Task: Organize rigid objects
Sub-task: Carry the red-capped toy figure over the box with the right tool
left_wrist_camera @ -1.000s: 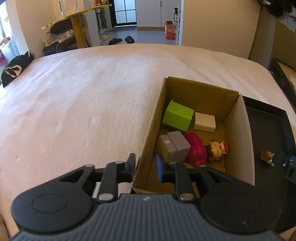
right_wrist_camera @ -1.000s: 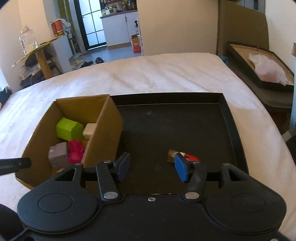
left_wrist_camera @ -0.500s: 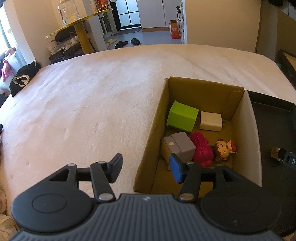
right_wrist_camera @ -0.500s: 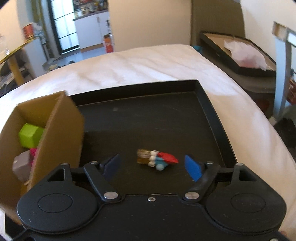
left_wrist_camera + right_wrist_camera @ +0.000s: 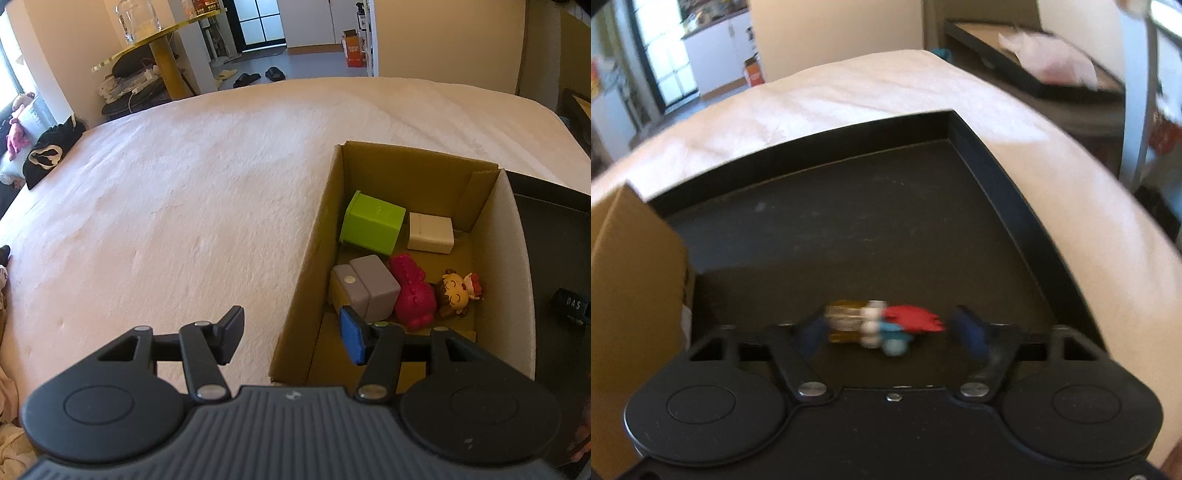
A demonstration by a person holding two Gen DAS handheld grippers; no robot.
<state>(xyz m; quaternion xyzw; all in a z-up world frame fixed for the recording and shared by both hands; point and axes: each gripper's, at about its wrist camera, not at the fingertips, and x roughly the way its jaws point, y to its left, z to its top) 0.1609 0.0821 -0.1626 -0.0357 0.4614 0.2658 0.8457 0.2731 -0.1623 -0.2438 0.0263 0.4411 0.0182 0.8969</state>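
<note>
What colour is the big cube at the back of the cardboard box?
The cube is lime green, and the left wrist view shows it best.

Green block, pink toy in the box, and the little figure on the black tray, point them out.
Green block (image 5: 373,223), left wrist view, on its top face.
Pink toy (image 5: 412,293), left wrist view, on its body.
Little figure (image 5: 882,325), right wrist view, on its middle.

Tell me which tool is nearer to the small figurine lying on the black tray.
Right. The right tool has the figurine between its closing jaws on the black tray. The left tool hovers open at the cardboard box, away from the tray.
</note>
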